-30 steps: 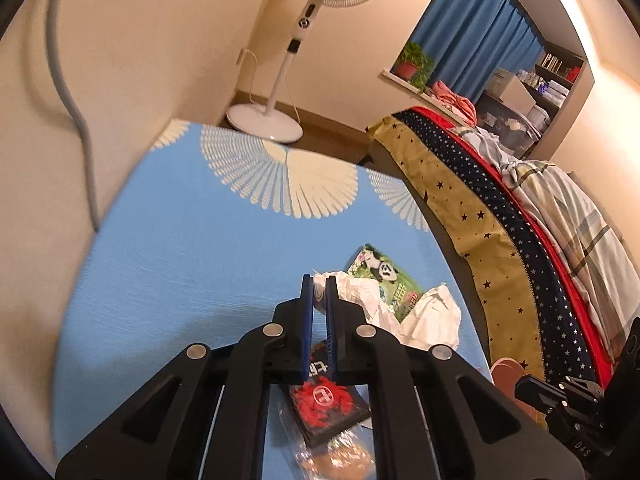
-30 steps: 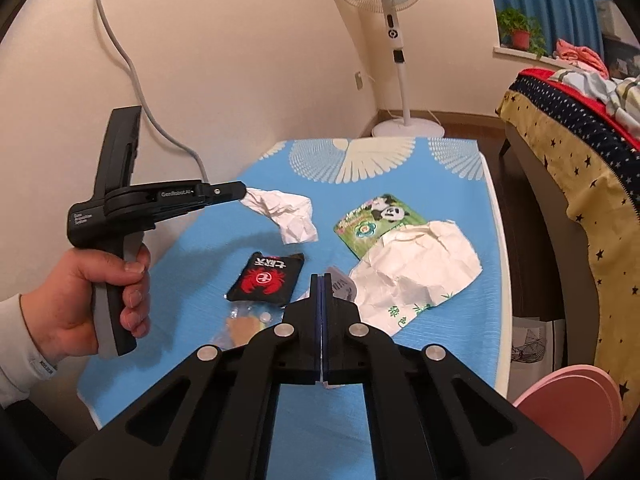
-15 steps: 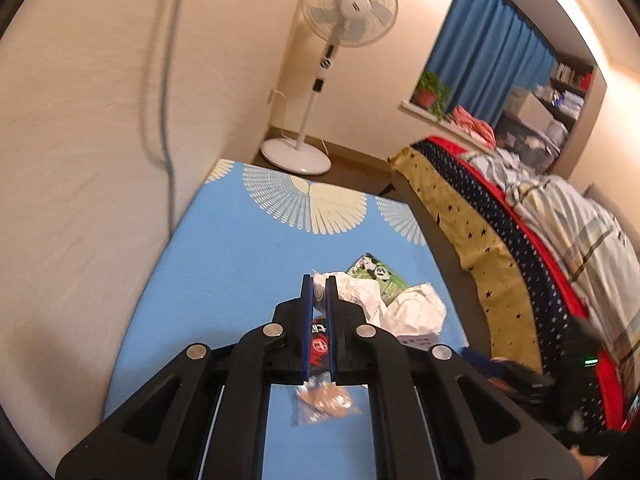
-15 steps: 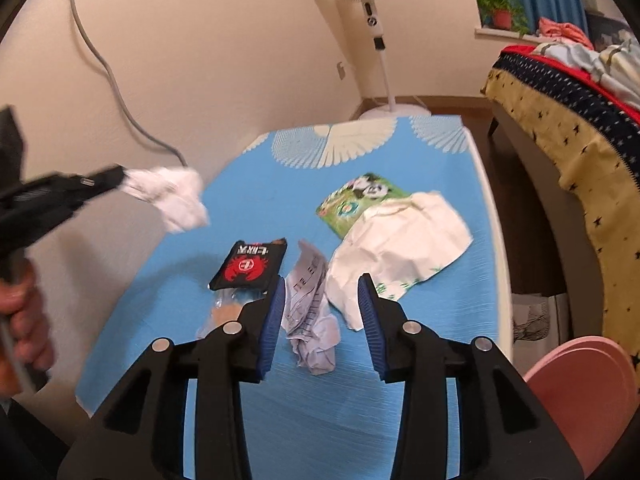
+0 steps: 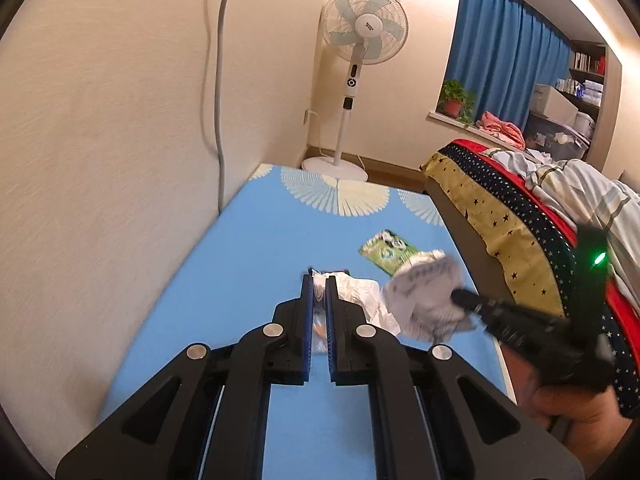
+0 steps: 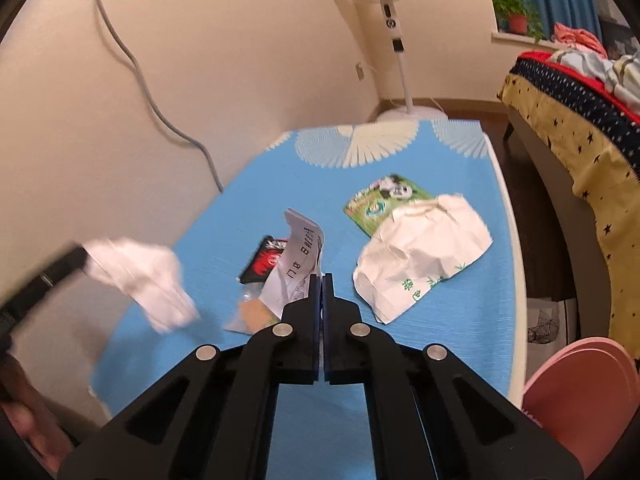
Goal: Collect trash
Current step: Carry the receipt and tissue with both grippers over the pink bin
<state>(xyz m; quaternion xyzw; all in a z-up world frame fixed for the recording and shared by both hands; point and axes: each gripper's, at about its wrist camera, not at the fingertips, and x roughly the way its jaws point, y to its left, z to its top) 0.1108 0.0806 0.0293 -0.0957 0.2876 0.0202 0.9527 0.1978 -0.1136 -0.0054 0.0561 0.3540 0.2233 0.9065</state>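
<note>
Wall borders the blue table [image 6: 460, 344] on its left, open floor on its right. Right gripper [image 6: 321, 280] pinches a receipt [image 6: 298, 258], standing upright lengthwise above the table. Left gripper [image 5: 319, 280] clamps a crumpled tissue [image 6: 148, 276] over the table's wall-side edge.

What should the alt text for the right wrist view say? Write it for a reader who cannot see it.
The right gripper is shut on a printed receipt above a blue table. At the left edge, blurred, the left gripper holds a crumpled white tissue. A black-and-red packet, a green panda packet and a white paper bag lie on the table.
</note>
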